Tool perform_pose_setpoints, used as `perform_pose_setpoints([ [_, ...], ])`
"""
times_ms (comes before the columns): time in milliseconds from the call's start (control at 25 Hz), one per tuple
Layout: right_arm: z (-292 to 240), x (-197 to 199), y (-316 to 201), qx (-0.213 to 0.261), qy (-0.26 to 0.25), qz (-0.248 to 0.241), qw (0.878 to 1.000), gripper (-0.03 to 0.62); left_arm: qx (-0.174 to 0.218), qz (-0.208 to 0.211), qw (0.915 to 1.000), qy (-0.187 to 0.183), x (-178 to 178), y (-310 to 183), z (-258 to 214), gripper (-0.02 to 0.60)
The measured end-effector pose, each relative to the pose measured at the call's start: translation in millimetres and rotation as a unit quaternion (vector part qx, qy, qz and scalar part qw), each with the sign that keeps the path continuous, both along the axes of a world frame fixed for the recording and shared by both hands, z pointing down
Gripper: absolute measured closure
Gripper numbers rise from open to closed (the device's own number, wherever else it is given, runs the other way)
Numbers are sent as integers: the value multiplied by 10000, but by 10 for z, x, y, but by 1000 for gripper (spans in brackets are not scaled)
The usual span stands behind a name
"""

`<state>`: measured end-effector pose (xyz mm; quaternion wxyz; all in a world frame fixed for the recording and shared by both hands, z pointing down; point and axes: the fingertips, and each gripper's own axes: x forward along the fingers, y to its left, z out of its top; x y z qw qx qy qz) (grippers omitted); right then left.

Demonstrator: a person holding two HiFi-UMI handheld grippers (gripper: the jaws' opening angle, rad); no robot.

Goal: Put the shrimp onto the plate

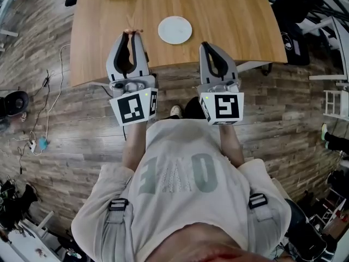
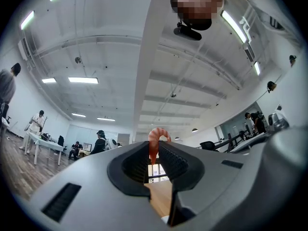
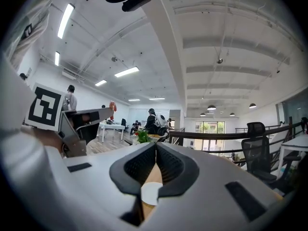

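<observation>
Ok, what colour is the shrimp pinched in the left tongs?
The shrimp is orange-red, seen best in the left gripper view.

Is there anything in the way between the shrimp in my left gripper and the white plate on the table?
Nothing visible. The shrimp is pinched at the tips of the left gripper, and only bare wooden table lies between it and the white plate to its right.

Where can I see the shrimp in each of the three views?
Head view: shrimp upper left, at the tip of the left hand-held gripper.
Left gripper view: centre, pinched between the jaws.
Right gripper view: left of centre, small.
Shared landmark: the table.
</observation>
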<state>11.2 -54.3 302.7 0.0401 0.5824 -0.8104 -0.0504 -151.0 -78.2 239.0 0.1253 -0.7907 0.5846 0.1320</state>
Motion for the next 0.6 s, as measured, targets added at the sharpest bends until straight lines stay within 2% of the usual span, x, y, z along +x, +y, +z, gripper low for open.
perform_pose_setpoints([
  [320, -37, 39, -155, 45, 59, -107, 9999, 574, -71, 65, 9999, 119, 162, -153, 86, 517],
  [600, 38, 239, -540, 44, -53, -209, 9998, 574, -25, 8, 10000, -83, 399, -493, 77, 517],
])
